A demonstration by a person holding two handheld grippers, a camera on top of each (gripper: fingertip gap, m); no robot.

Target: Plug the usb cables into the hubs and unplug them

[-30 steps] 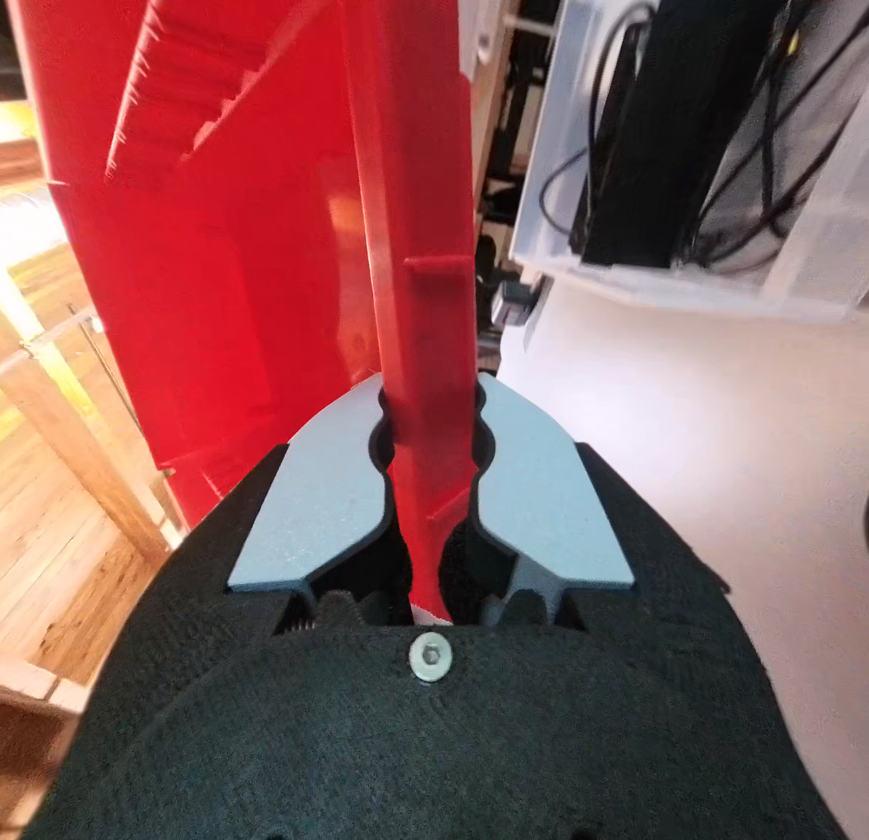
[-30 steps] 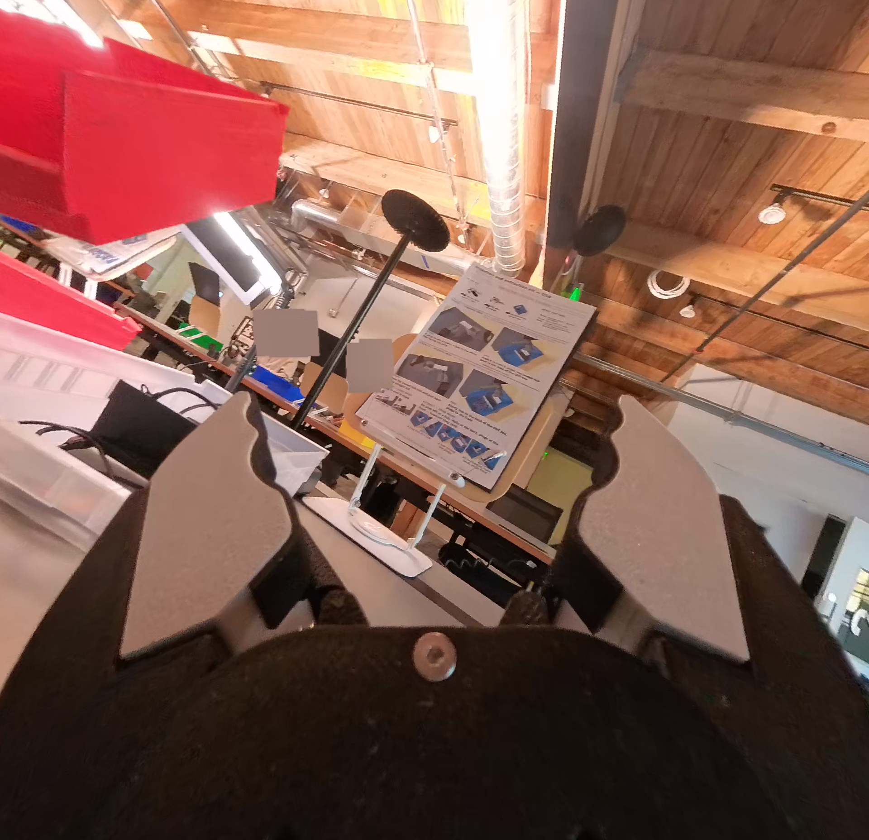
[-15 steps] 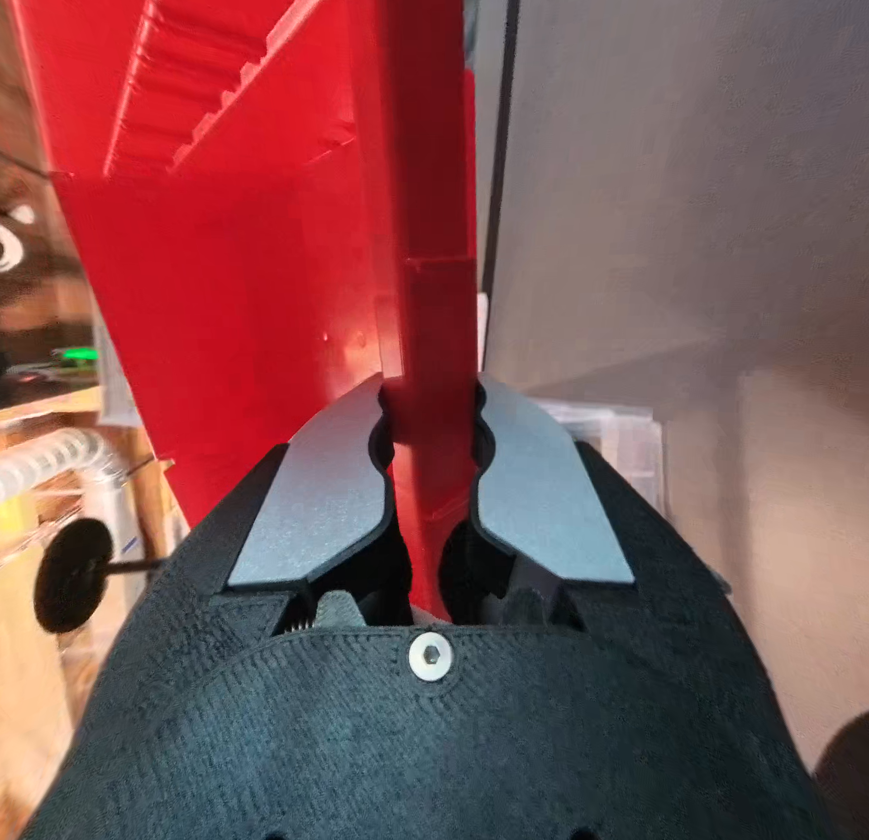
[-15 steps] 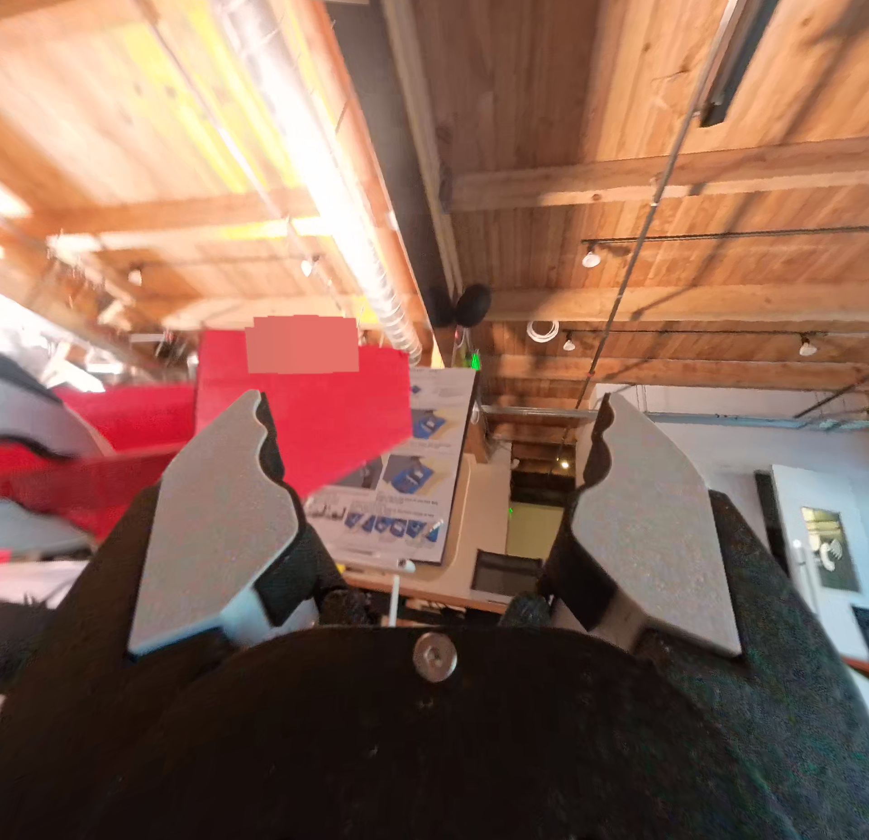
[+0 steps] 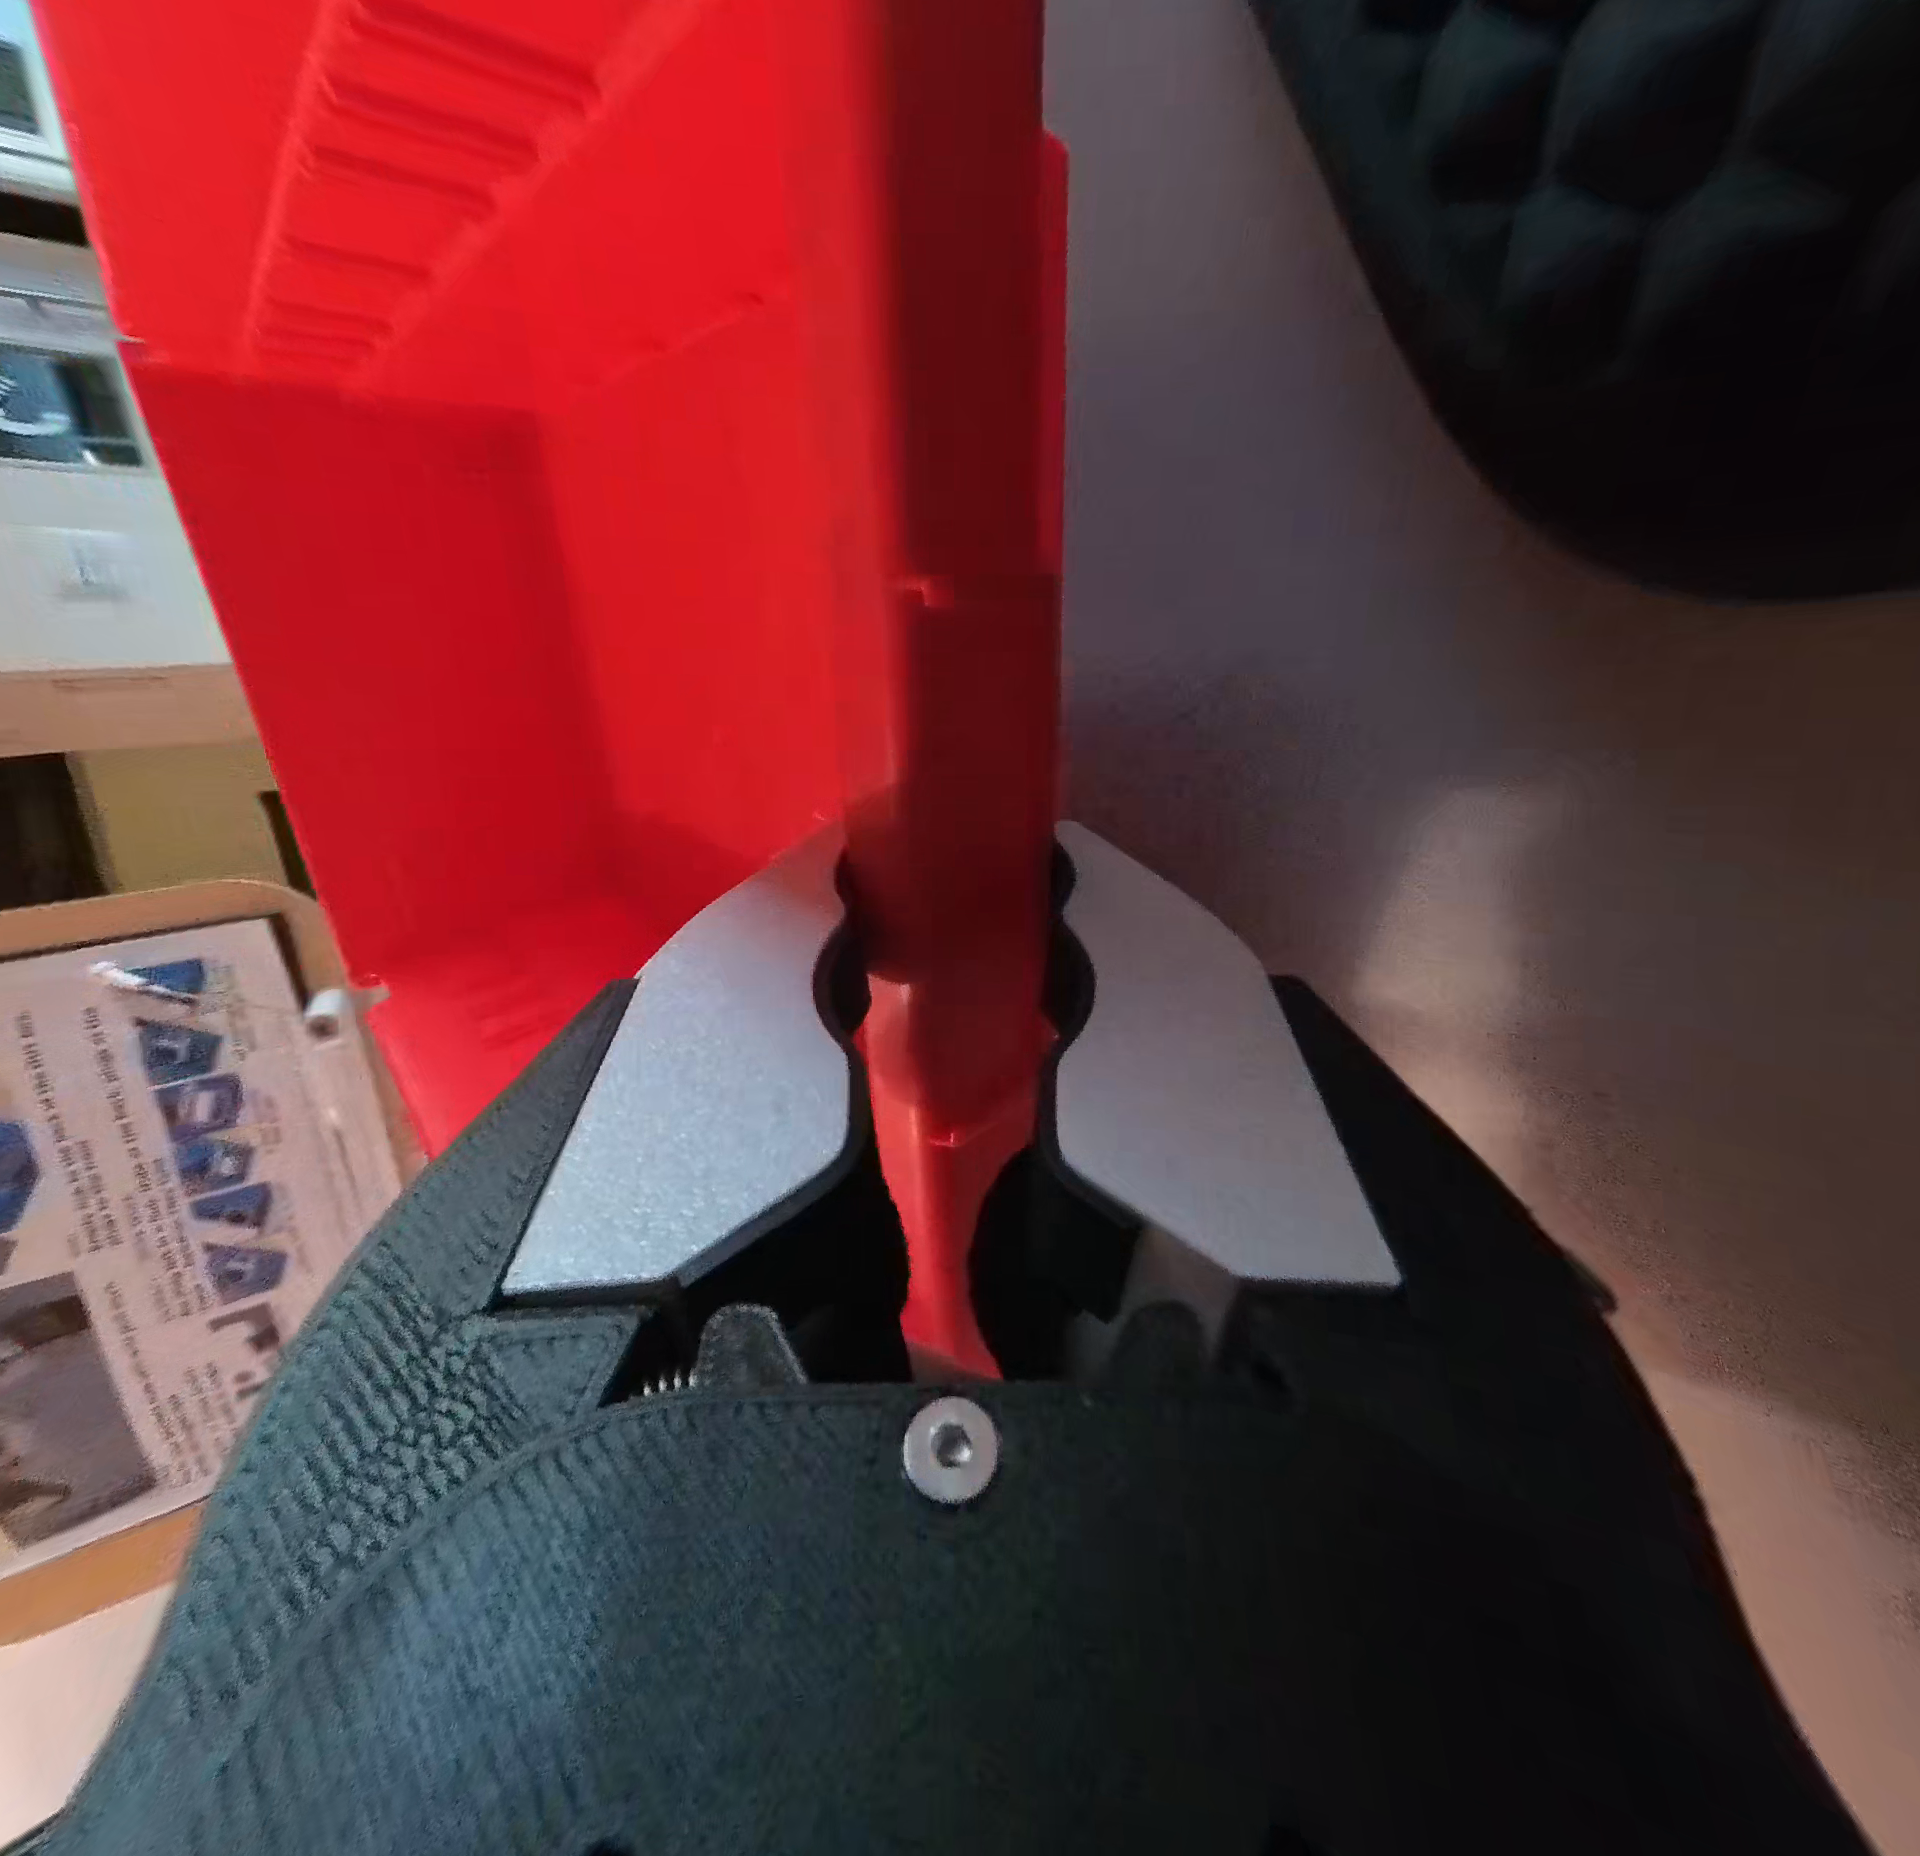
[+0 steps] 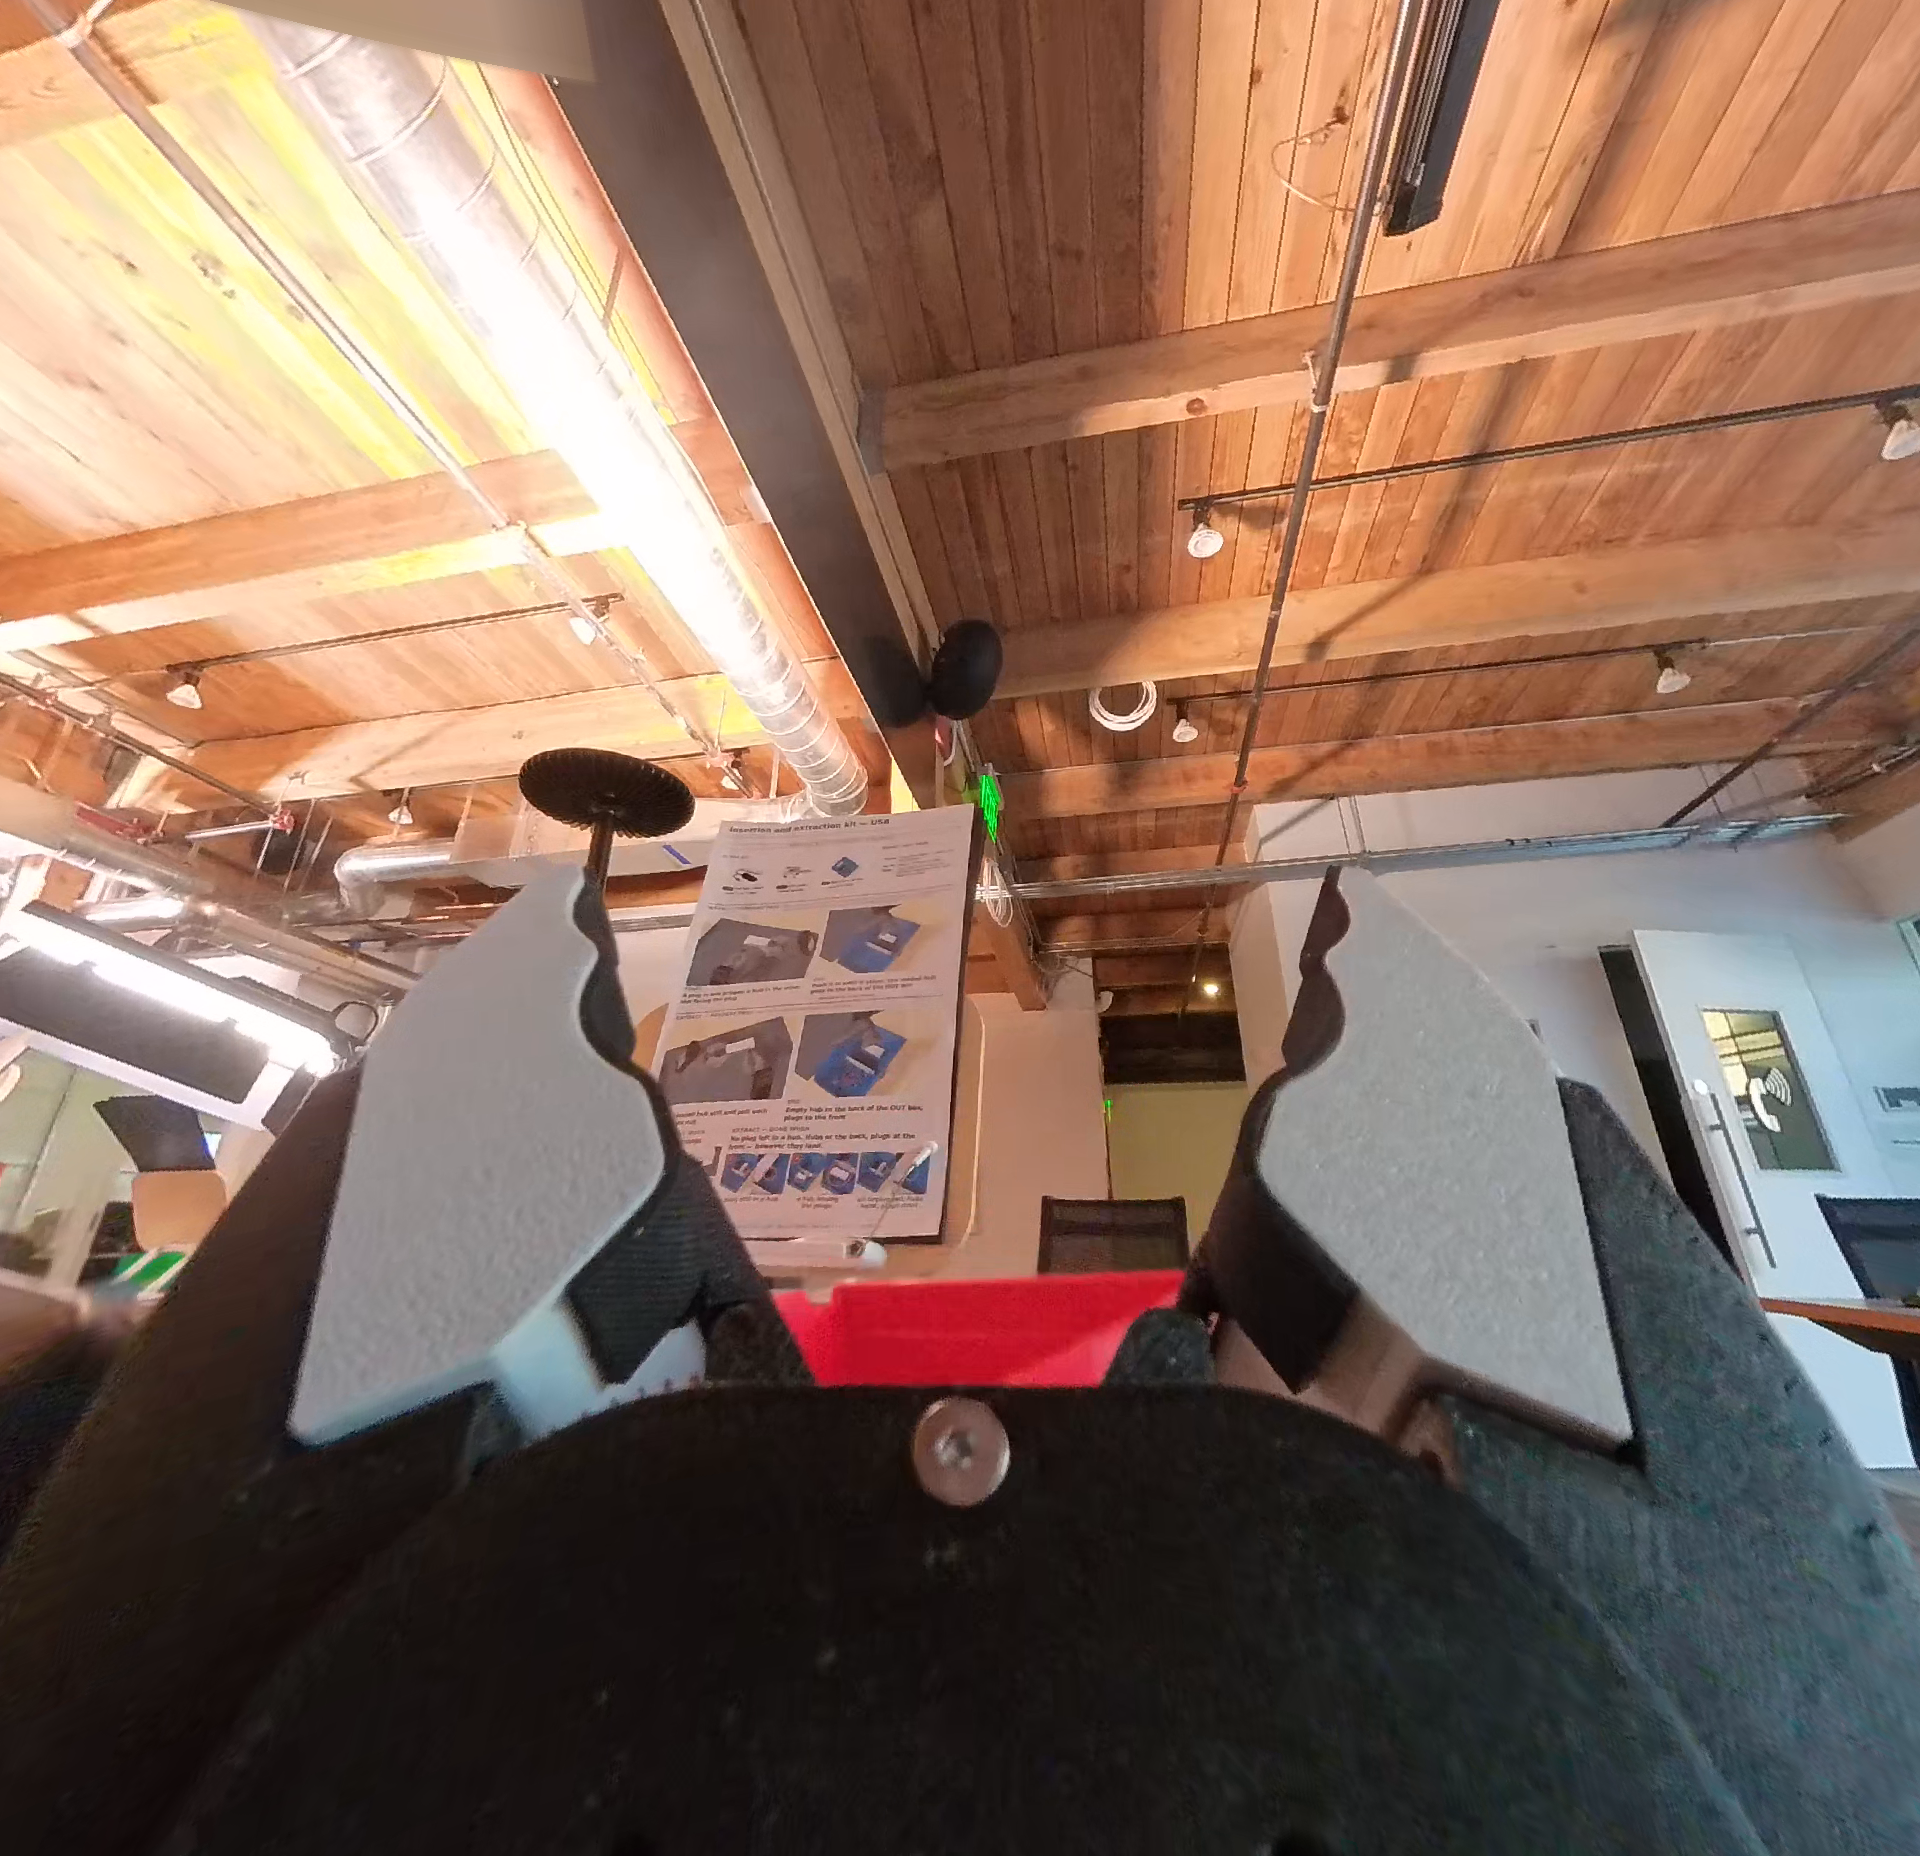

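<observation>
My left gripper (image 5: pixel 951 902) is shut on the rim of a red plastic bin (image 5: pixel 582 476), which fills the upper left of the left wrist view and is carried tilted. My right gripper (image 6: pixel 956 933) is open and empty and points up at the wooden ceiling. A strip of the red bin (image 6: pixel 977 1323) shows low between its fingers. No usb cable or hub is in view.
A printed instruction sheet on a stand (image 6: pixel 831 1027) stands ahead in the right wrist view and at the left of the left wrist view (image 5: pixel 156 1183). A black dimpled object (image 5: pixel 1662 196) is at the upper right, over a pale surface (image 5: pixel 1507 871). A black disc on a pole (image 6: pixel 606 804) stands beside the sheet. The tips of one gripper are about 25 cm away from the tips of the other.
My left gripper has swung with the red bin away from the clear box of cables; the sheet now shows beside it. The right gripper has tilted up, and the bin has passed from left to below it.
</observation>
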